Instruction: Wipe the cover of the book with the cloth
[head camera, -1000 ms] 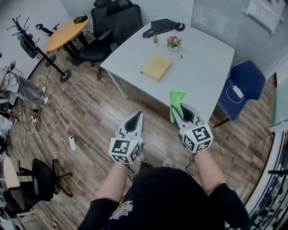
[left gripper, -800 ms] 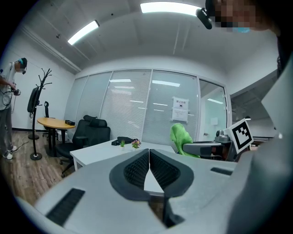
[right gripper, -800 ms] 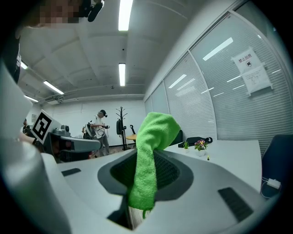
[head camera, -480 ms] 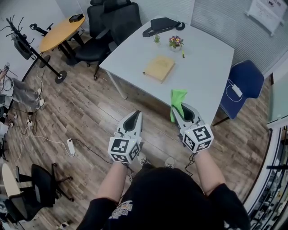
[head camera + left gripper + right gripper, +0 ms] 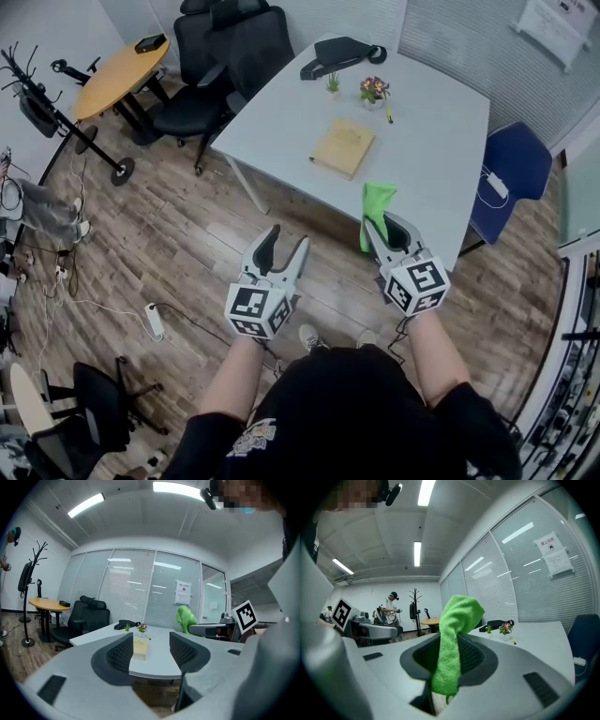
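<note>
Office: swivel chairs (image 5: 248, 47), meeting table (image 5: 436, 131), slatted blinds (image 5: 126, 592).

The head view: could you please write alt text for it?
From above, a person holds two grippers before a white table: the right gripper is shut on a green cloth; the left gripper has just opened its jaws, empty. A tan book lies on the table.
</note>
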